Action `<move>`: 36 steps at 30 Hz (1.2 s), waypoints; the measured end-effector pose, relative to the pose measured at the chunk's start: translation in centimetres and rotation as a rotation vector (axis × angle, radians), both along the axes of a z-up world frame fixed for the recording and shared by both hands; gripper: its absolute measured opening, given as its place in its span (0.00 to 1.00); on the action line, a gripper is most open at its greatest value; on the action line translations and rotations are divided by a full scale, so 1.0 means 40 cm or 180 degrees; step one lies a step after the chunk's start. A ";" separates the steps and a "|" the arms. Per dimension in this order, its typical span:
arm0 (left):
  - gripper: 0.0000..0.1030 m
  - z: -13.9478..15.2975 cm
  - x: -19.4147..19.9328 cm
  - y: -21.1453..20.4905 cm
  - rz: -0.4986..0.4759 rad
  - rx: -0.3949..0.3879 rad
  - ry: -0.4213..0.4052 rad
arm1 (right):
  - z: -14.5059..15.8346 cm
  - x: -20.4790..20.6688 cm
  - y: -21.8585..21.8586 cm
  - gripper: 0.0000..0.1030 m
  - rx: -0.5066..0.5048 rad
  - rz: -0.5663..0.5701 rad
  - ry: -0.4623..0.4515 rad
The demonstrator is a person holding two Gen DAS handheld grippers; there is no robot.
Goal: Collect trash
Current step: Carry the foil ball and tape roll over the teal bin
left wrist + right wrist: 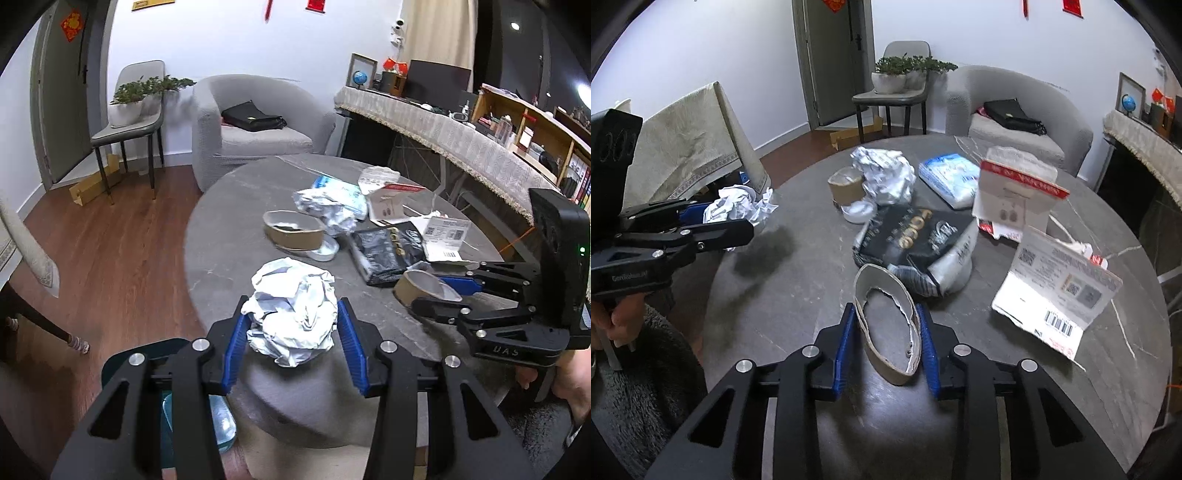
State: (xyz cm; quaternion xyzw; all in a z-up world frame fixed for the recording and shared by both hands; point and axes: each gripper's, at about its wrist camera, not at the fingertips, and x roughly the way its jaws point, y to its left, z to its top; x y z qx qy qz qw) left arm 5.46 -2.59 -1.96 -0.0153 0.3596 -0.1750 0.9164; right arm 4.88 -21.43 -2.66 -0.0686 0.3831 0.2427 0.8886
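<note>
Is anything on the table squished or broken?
Yes. The cardboard tape ring pinched in the right hand-held gripper is squashed into a long oval with a ragged torn inner edge. The left hand-held gripper holds a crumpled paper ball.

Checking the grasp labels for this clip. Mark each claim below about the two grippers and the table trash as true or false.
1. The left gripper grips a crumpled paper ball. True.
2. The right gripper is empty. False: it is shut on a squashed cardboard tape ring.
3. A black foil bag lies on the grey table. True.
4. The table holds no other tape roll. False: a second brown tape roll stands beside a crumpled white wad.
</note>
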 end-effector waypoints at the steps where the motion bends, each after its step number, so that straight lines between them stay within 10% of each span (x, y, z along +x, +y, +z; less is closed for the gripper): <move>1: 0.48 0.001 -0.002 0.010 0.0023 -0.0013 0.0002 | 0.007 -0.004 0.005 0.32 0.0039 0.0020 -0.0017; 17: 0.48 0.006 0.005 0.220 0.0631 -0.0066 0.0144 | 0.077 -0.015 0.192 0.32 0.0252 0.0323 -0.0133; 36: 0.49 -0.203 0.044 0.449 0.1065 0.0178 0.0986 | 0.037 0.076 0.558 0.32 0.0285 0.0793 0.0185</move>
